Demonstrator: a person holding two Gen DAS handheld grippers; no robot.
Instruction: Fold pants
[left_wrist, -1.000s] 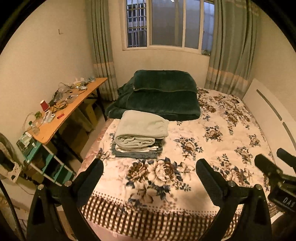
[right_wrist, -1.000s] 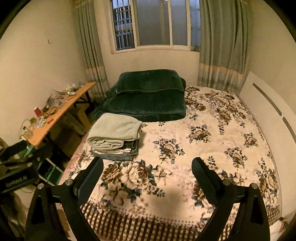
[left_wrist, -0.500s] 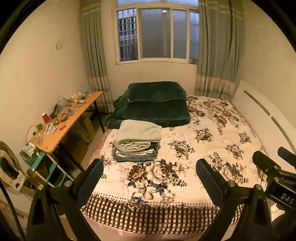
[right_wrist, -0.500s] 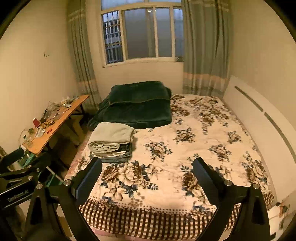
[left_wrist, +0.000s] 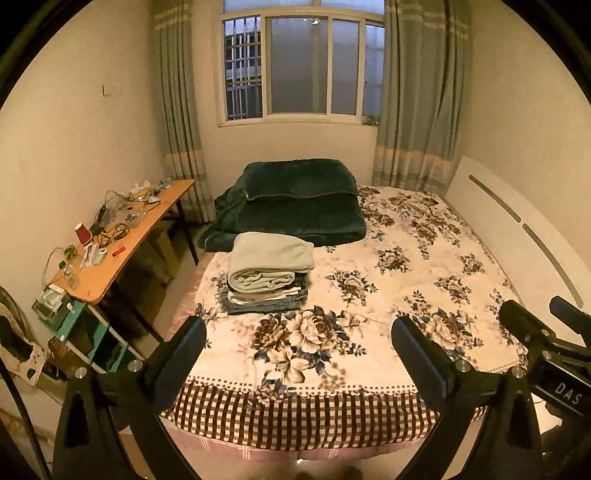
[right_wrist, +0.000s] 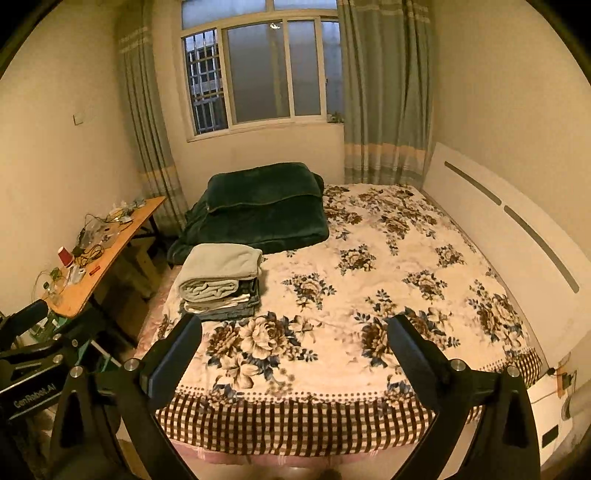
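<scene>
One wide bed with a cream floral cover (left_wrist: 424, 266) is filling both views, a dark green folded quilt (left_wrist: 295, 203) lying at its far end. Nearer, a stack of folded pants under a pale grey-green garment (left_wrist: 267, 273) is sitting by the bed's left edge. Both the left gripper (left_wrist: 297, 347) and the right gripper (right_wrist: 293, 341) are hanging wide apart, gripping nothing, well short of the stack.

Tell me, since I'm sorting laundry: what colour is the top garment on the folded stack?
Pale grey-green top garment, clearest in the left wrist view.

Left gripper (left_wrist: 298, 334) and right gripper (right_wrist: 293, 332) side by side, jaws wide apart, empty.
</scene>
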